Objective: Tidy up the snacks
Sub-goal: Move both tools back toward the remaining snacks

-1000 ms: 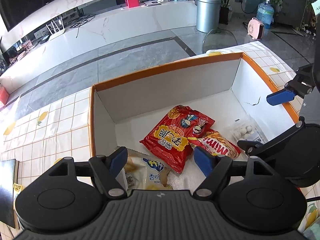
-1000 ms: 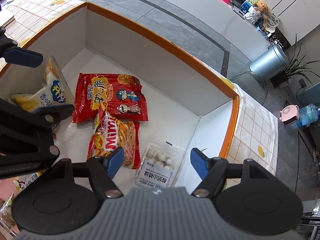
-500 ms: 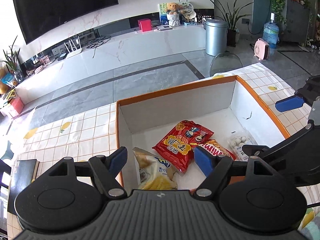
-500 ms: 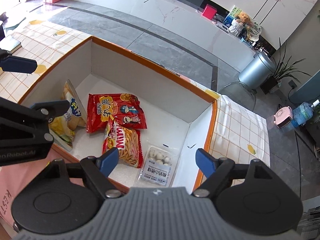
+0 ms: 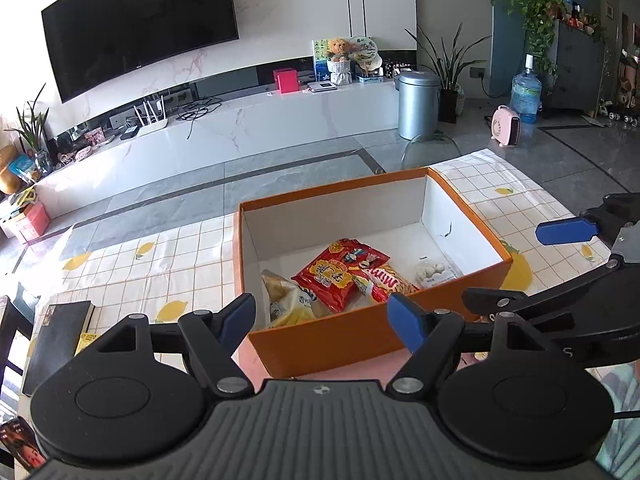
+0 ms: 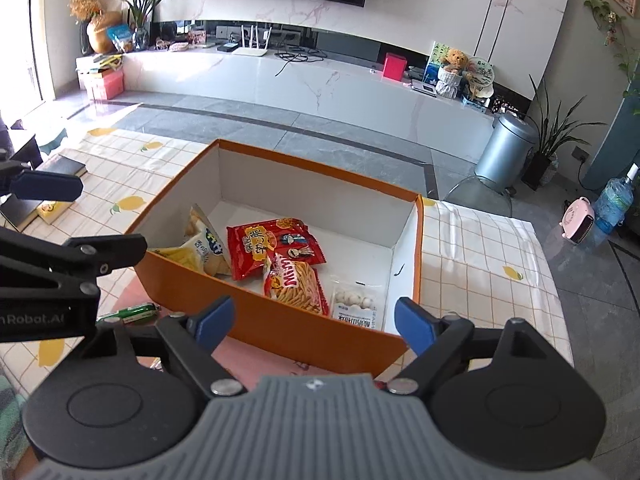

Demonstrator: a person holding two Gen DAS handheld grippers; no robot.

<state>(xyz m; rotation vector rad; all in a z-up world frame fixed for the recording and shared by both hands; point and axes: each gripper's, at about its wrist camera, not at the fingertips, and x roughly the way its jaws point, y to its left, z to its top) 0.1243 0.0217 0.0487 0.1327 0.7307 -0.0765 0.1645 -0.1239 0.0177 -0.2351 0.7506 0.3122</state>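
An orange box [image 5: 332, 344] with white inside stands on the checked tablecloth. In it lie a red snack bag [image 5: 340, 276], an orange stick-snack bag [image 5: 384, 280], a pale chips bag [image 5: 288, 304] leaning in the near left corner, and a clear pack of white balls [image 5: 432, 272]. My left gripper [image 5: 322, 316] hovers open before the box's near wall, empty. My right gripper [image 6: 314, 322] hangs before the same wall [image 6: 304, 340]; its jaws are opening with nothing between them. A green-wrapped snack [image 6: 132, 312] lies on the table left of the box.
A black book [image 5: 56, 344] lies on the tablecloth at the left. A pink sheet [image 6: 256, 364] sits under the box's near edge. The tablecloth [image 5: 500, 184] carries on right of the box. Beyond the table's far edge is grey floor.
Both grippers have drawn back and risen out of the box, so its near wall now shows in both views. The right jaws have spread wider. The snacks have not moved.
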